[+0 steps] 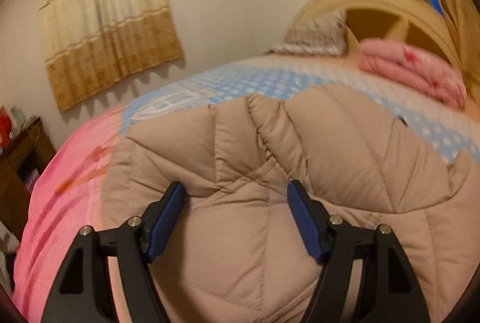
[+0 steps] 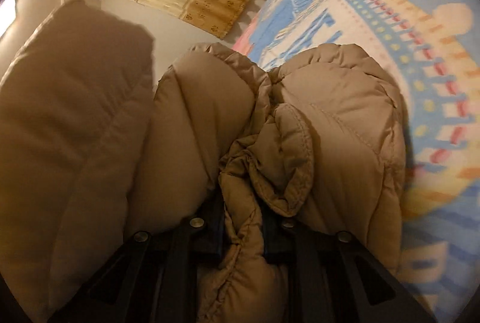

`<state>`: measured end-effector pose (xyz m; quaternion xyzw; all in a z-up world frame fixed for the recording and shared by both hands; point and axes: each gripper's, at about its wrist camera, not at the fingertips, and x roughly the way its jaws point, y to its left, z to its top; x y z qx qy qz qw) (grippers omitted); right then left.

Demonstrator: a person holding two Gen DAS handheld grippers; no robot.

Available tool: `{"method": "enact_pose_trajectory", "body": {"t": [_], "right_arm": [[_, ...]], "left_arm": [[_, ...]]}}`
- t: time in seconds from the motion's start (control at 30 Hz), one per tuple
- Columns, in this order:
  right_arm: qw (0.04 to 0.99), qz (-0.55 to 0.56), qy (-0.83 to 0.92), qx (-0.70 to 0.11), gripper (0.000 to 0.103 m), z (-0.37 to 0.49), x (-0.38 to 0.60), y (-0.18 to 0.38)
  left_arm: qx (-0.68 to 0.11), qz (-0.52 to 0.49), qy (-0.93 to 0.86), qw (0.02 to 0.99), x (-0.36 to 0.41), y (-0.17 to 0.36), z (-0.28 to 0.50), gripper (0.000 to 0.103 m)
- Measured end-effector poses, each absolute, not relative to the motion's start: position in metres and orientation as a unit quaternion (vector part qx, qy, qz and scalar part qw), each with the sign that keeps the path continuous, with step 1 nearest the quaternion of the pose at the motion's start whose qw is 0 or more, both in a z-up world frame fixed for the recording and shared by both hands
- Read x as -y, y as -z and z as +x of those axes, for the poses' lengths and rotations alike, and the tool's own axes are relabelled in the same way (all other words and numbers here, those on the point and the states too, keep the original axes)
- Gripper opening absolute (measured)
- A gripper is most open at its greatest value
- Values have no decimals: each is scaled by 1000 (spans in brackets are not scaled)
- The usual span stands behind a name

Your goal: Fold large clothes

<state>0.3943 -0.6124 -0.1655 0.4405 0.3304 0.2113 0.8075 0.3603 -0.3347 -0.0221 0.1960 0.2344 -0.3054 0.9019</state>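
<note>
A puffy beige quilted jacket [image 1: 240, 143] lies over the bed in the left wrist view. My left gripper [image 1: 234, 185] has its jaws wide apart, and the blue pads [image 1: 168, 218] press into a thick bulge of the jacket, with creases running from both tips. In the right wrist view the same jacket [image 2: 330, 113] is bunched up and lifted above the bed. My right gripper [image 2: 243, 233] is shut on a stitched fold of it. Its pads are mostly hidden by the fabric. Another padded part of the jacket [image 2: 75, 113] hangs at the left.
The bed has a blue patterned sheet [image 1: 240, 83] and a pink cover [image 1: 60, 188] on its left side. A folded pink blanket [image 1: 414, 70] and a pillow [image 1: 318, 34] lie by the wooden headboard [image 1: 390, 22]. A curtain [image 1: 105, 31] hangs on the wall; a dark cabinet [image 1: 21, 155] stands at the left.
</note>
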Motion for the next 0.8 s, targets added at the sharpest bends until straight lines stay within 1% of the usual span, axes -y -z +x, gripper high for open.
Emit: {"method": "enact_pose_trajectory", "body": {"t": [0.1, 0.13, 0.2, 0.27, 0.33, 0.4, 0.5, 0.57, 0.63, 0.67, 0.77, 0.8], "right_arm": [[818, 421, -191, -341, 16, 385, 617, 159], [823, 415, -182, -344, 19, 378, 623, 154], [836, 408, -145, -337, 20, 358, 642, 144], [866, 382, -88, -311, 27, 330, 661, 123], [894, 350, -40, -279, 27, 305, 671, 92], [911, 326, -42, -249, 27, 292, 667, 55], [926, 278, -63, -249, 27, 303, 631, 2], [922, 266, -80, -269, 27, 326, 603, -20], [915, 268, -68, -293, 27, 353, 583, -23], [910, 271, -59, -308, 27, 365, 578, -16], [888, 277, 2, -368, 27, 398, 578, 35], [886, 272, 20, -376, 27, 400, 581, 52]], "left_arm": [[-237, 240, 284, 898, 342, 33, 359, 73], [-240, 251, 277, 896, 343, 36, 359, 73], [-242, 269, 264, 894, 344, 41, 355, 74], [-242, 278, 258, 893, 346, 44, 351, 74], [-238, 278, 253, 896, 346, 45, 346, 75], [-235, 275, 250, 898, 344, 44, 344, 75], [-231, 279, 240, 901, 345, 47, 341, 75], [-224, 285, 233, 902, 349, 49, 339, 75], [-221, 286, 229, 904, 350, 50, 337, 75], [-220, 284, 229, 905, 349, 50, 338, 75], [-216, 277, 228, 908, 345, 50, 336, 75], [-215, 271, 229, 910, 342, 50, 336, 75]]}}
